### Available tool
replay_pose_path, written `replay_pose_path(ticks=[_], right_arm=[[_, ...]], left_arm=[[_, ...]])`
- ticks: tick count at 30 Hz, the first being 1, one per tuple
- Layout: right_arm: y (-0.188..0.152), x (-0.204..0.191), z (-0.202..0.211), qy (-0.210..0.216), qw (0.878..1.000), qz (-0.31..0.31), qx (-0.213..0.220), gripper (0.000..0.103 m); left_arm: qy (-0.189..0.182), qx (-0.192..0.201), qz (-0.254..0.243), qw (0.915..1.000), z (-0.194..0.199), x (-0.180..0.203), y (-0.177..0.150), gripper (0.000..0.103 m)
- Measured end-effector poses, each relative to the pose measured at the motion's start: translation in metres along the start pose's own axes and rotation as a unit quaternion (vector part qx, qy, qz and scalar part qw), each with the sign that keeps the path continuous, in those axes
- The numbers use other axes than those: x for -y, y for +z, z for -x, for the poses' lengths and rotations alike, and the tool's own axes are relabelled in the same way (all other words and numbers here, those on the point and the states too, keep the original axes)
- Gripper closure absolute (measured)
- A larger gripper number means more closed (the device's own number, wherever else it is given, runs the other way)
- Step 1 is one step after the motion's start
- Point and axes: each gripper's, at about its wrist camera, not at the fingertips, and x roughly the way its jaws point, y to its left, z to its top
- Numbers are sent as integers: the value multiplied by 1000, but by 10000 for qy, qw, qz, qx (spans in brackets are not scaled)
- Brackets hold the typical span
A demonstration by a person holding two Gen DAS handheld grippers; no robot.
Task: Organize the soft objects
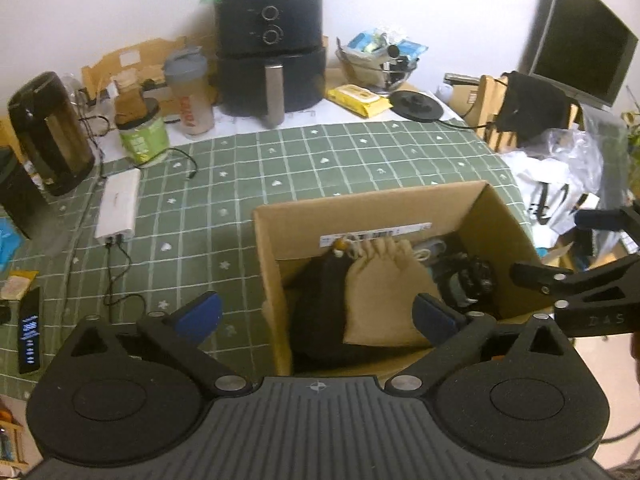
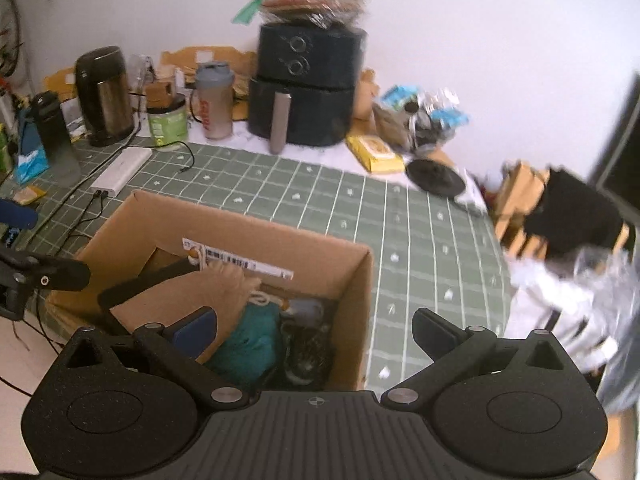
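An open cardboard box [image 1: 360, 210] stands on the green checked tablecloth. A tan drawstring pouch [image 1: 380, 292] lies inside it, on top of a black soft item [image 1: 316, 308], with a dark object [image 1: 468, 280] to its right. My left gripper [image 1: 320, 316] hovers over the box's near left corner, open wide, with nothing between its blue pads [image 1: 204, 316]. In the right wrist view, the box [image 2: 260, 236] also holds the tan pouch [image 2: 200, 292] and a teal soft item [image 2: 248, 340]. My right gripper [image 2: 316, 332] is open and empty above the box's near right side.
A black air fryer [image 1: 272, 52], a kettle [image 1: 48, 132], a shaker bottle [image 1: 190, 92] and a green tub [image 1: 144, 136] line the back of the table. A white power bank [image 1: 118, 204] with cables lies to the left. Plastic bags [image 1: 560, 184] and a black bag [image 1: 532, 108] sit off the right edge.
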Motion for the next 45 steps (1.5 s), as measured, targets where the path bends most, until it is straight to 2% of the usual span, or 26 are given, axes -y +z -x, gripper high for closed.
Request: replay_pose_path(ticks=[5, 10, 14, 22, 31, 45], right_arm=[[2, -2, -4, 76, 9967, -593, -553, 0], [0, -2, -10, 172, 9881, -1008, -1145, 0], [-4, -9, -11, 31, 9852, -943, -1433, 0], [-15, -22, -13, -111, 9786, -637, -1953, 0], [-27, -25, -14, -181, 9743, -519, -2185, 0], [-31, -21, -11, -251, 9726, -526, -2250, 0]], left_arm=[[303, -132, -18, 9995, -2, -5, 0, 0], [77, -410, 277, 9987, -5, -17, -3, 0], [261, -658, 65, 9975, -8, -14, -9, 0], [57, -1167, 293, 9927, -13, -16, -21, 0], [87, -1435, 398, 9888, -13, -14, -27, 0], [31, -1531, 267, 9878, -12, -7, -30, 0]])
